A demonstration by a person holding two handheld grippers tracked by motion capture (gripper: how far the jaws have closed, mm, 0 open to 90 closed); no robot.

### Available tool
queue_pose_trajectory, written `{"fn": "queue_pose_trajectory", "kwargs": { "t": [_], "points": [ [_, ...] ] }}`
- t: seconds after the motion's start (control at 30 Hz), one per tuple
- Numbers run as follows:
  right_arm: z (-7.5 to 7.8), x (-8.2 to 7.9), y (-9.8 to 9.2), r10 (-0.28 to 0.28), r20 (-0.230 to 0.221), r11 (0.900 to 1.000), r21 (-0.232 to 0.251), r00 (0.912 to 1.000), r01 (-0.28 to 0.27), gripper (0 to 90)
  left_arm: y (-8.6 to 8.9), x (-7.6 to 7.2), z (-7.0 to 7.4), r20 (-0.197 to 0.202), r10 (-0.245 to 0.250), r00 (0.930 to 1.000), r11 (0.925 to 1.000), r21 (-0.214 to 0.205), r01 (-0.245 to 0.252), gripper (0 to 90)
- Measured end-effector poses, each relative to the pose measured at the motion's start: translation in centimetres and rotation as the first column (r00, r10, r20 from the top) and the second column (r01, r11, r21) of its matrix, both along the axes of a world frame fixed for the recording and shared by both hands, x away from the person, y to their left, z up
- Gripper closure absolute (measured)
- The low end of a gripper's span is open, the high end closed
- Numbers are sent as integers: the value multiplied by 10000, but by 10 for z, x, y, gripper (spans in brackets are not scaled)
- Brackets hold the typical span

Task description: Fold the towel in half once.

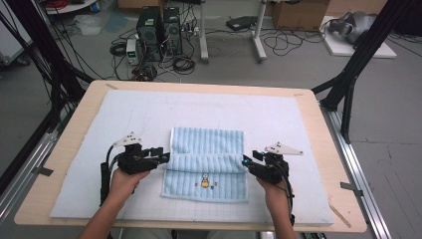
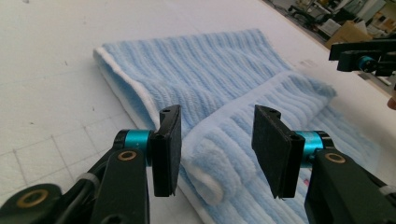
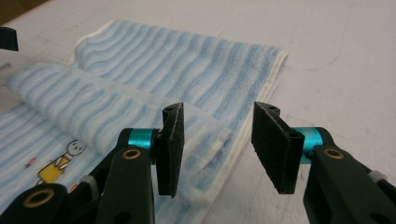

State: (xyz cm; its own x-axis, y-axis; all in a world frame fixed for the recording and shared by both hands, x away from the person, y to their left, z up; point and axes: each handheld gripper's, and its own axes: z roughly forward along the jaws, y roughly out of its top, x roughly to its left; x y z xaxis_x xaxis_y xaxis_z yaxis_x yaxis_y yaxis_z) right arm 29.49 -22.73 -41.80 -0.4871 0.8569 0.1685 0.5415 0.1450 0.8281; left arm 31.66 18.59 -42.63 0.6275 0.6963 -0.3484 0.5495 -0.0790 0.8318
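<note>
A blue striped towel lies on the pale mat near the tabletop's front edge, about midway between its left and right edges. Its far part has been folded toward the front, so a doubled flap lies across the middle while the front strip, with a small cartoon figure, stays uncovered. The first fold looks done; at least one more fold, and some squaring up, seems left.

The left tongs sit at the towel's left edge, jaws partly open; the folded edge lies loose between them and the pads do not press on it. The right tongs sit at the right edge, also partly open, with the flap's end beside one pad and nothing gripped.

Whether the flap's edges line up underneath is hidden. The cartoon figure is too small to read in the high view.
</note>
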Motion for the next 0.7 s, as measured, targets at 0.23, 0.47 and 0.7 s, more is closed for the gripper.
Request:
{"fn": "queue_pose_trajectory", "kwargs": {
  "t": [0.23,0.47,0.7],
  "points": [
    [-12,27,17,3,-814,9953,-969,9967,-82,562,-16,8,-8,-416,-23,9991,9981,616,49,619],
    [-19,30,27,584,-1202,9867,-1441,9910,-756,833,-21,6,-14,-676,-170,9976,9893,1433,266,893],
    [-13,16,20,815,-726,9908,-1026,9940,-888,845,-14,-1,-5,-390,-222,9990,9959,864,255,894]
  ]
}}
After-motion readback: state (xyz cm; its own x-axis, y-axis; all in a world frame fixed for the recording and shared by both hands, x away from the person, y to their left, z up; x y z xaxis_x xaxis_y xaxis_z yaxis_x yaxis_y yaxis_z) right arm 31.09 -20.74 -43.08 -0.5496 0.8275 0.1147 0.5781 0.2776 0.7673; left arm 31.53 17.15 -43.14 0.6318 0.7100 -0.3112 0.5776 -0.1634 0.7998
